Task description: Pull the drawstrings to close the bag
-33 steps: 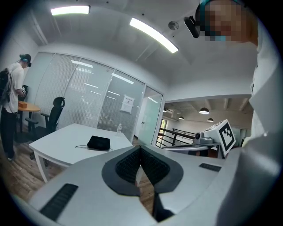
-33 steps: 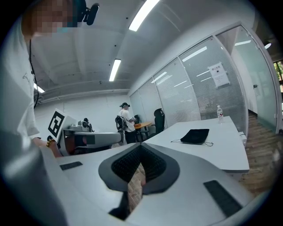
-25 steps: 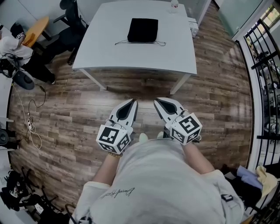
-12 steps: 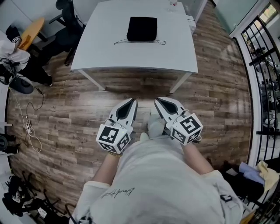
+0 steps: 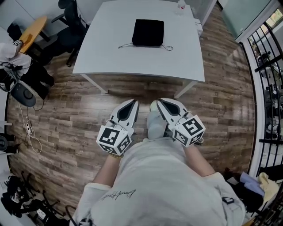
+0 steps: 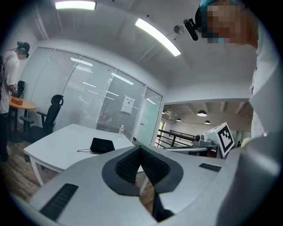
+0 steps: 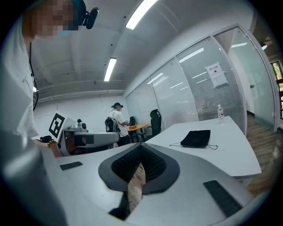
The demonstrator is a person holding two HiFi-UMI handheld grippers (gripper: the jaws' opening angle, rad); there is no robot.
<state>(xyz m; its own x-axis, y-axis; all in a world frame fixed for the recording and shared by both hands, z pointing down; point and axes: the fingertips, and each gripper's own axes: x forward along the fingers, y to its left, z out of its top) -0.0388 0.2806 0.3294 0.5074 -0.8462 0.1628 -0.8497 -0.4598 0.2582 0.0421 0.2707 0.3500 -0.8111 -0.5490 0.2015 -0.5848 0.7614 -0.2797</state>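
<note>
A black drawstring bag point(image 5: 148, 32) lies flat near the middle of a white table point(image 5: 110, 53), its thin strings point(image 5: 166, 47) trailing along its near edge. The bag also shows in the left gripper view point(image 6: 102, 145) and in the right gripper view point(image 7: 197, 138). Both grippers hang close to the person's body over the wooden floor, well short of the table. The left gripper point(image 5: 132, 103) is shut with nothing in it. The right gripper point(image 5: 159, 103) is shut and holds nothing too.
A clear bottle point(image 5: 181, 5) stands at the table's far right corner. An office chair point(image 5: 70, 11) and another person point(image 5: 13, 55) by a round orange table point(image 5: 33, 31) are at the left. Cables point(image 5: 28, 126) lie on the floor; a black railing point(image 5: 267, 79) runs on the right.
The table and bag have shifted slightly lower and to the right in the head view. A shoe has come forward between the grippers. Both grippers stay shut in the same pose.
</note>
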